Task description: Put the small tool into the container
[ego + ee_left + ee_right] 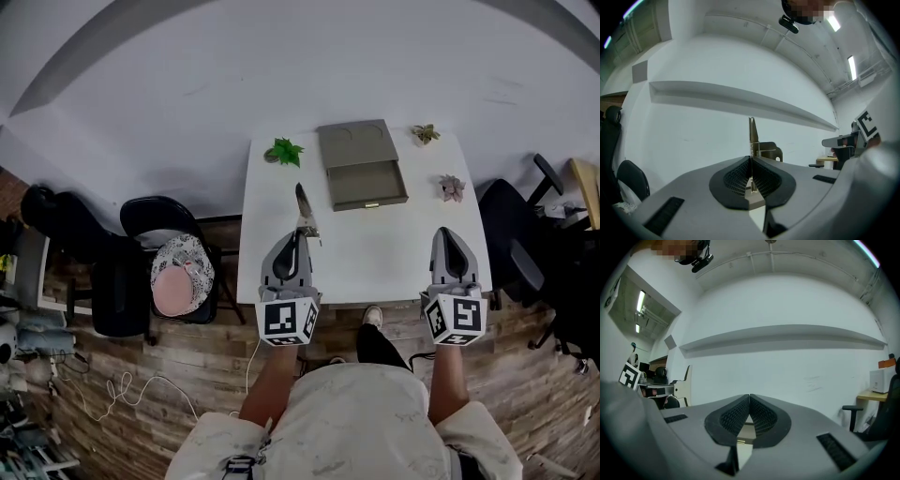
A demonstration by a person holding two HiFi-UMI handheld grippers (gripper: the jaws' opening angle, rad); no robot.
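Note:
A small metal tool (304, 210) with a pointed tip and a spring sticks out forward from my left gripper (298, 234), which is shut on its lower end. In the left gripper view the tool (753, 133) rises upright from between the closed pads of the left gripper (751, 161). The container (360, 163), an olive-grey box with its drawer pulled open, sits at the table's far middle, ahead and to the right of the tool. My right gripper (451, 234) is over the near right of the table, its right gripper (749, 398) jaws shut with nothing between them.
The white table (375, 248) carries a green leafy plant (284, 150) at far left, a small plant (425, 133) at far right and a succulent (452, 187) on the right. A black chair (155, 220) with a patterned cushion (183, 274) stands left; another chair (516, 234) right.

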